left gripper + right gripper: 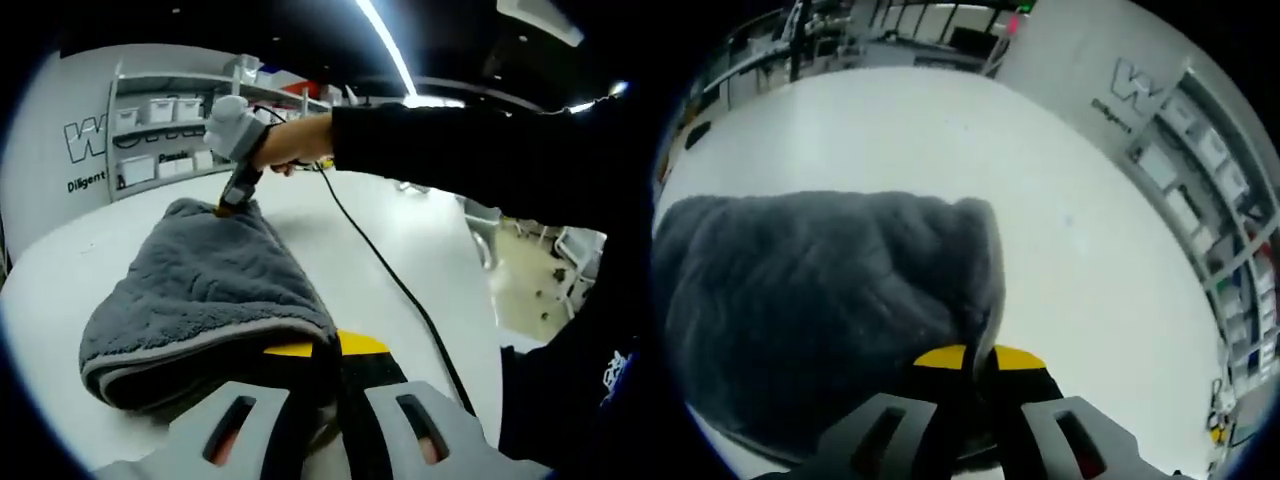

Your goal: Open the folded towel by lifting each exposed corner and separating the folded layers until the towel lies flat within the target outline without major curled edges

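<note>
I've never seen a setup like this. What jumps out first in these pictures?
A fluffy grey towel lies folded on a white table, pinched at both ends. The left gripper clamps its near edge with yellow-tipped jaws; across it, a person's hand holds the right gripper on the far corner.

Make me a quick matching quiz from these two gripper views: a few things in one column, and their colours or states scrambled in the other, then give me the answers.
Things:
1. towel
2. table
3. cable
4. right gripper

States:
A. white, bare around the towel
B. grey, folded and bunched up
C. shut on the towel's edge, with yellow tips on its fingers
D. black, trailing across the table

Pairs: 1-B, 2-A, 3-D, 4-C
</note>
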A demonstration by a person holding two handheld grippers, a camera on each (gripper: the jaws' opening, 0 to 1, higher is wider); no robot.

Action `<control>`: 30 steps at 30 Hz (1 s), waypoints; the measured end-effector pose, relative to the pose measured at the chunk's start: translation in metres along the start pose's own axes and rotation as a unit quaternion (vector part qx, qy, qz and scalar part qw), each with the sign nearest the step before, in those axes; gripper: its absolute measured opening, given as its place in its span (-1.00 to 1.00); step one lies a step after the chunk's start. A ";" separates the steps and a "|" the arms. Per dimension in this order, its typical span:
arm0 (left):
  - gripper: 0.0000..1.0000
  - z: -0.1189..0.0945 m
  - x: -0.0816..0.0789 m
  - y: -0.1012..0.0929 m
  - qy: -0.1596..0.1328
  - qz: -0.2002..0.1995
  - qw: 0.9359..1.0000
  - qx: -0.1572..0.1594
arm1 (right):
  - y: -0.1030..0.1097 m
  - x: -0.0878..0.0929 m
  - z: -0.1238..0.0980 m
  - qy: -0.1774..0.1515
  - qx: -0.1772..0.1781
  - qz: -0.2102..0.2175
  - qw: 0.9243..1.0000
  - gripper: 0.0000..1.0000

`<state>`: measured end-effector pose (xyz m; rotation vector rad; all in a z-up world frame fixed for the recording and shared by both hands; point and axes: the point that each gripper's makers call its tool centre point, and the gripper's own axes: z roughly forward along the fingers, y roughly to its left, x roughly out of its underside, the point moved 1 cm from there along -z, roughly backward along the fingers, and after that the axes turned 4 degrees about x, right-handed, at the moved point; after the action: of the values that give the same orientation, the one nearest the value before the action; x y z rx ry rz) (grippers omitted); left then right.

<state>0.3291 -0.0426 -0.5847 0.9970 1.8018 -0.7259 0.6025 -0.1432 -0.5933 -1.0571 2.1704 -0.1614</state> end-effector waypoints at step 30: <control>-0.94 0.020 -0.012 -0.009 0.009 0.090 0.995 -0.042 | 0.042 -0.062 0.023 -0.010 -0.013 -0.109 0.994 -0.95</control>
<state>0.3329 -0.0667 -0.5812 1.0964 1.7176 -0.5277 0.6164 -0.0660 -0.5933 -1.3042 2.0416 -0.2220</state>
